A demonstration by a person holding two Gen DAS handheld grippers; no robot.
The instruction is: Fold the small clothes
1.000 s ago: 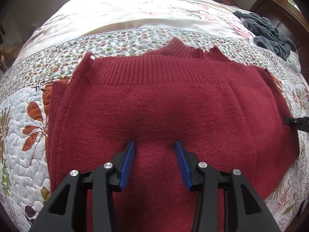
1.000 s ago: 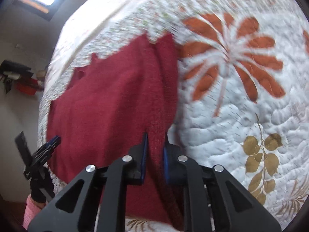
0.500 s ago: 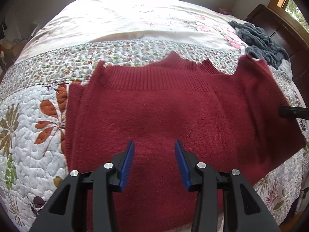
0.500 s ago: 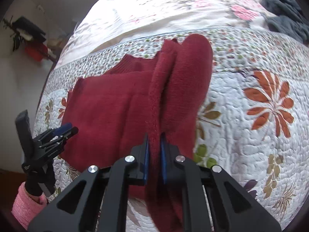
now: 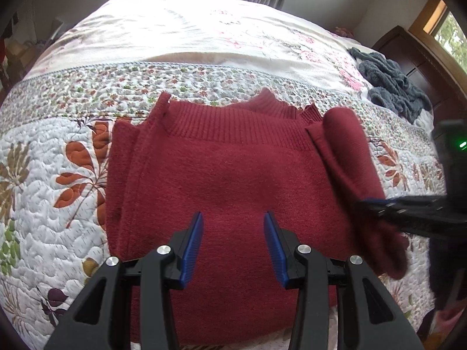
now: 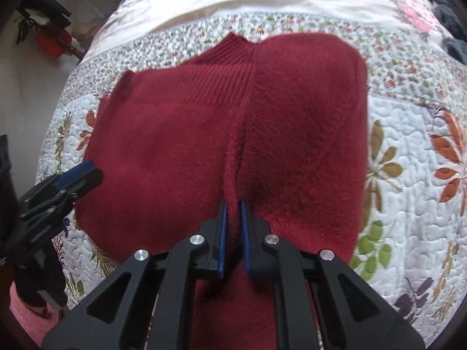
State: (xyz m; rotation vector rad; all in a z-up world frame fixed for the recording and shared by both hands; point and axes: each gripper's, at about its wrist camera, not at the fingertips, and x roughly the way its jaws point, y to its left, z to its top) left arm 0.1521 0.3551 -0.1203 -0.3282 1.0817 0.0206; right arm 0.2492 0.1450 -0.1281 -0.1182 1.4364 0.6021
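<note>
The left hand-held gripper (image 5: 233,242) hovers with its blue-padded fingers spread apart and nothing between them, low over the near part of a red knitted sweater (image 5: 227,180). In the left wrist view the sweater lies on a bed (image 5: 58,151) covered with a quilted floral spread; its ribbed band runs across the far edge, and its left side is already folded inward in a narrow strip. On the right, a flap of the sweater stands lifted off the bed, pinched by the right hand-held gripper (image 5: 376,204), which reaches in from the right edge — a small green light glows on the body behind it. A dark grey garment (image 5: 391,81) lies crumpled at the far right corner of the bed, well apart from the sweater.

In the right wrist view the right hand-held gripper (image 6: 232,213) is clamped on a fold of the red sweater (image 6: 163,134), the fabric filling the narrow gap between its blue pads. The raised flap hangs to the right of the pinch, over the quilt (image 6: 414,151). At the left edge the left hand-held gripper (image 6: 78,175) shows just beside the sweater's near-left corner, with a pink sleeve (image 6: 26,318) below it.
</note>
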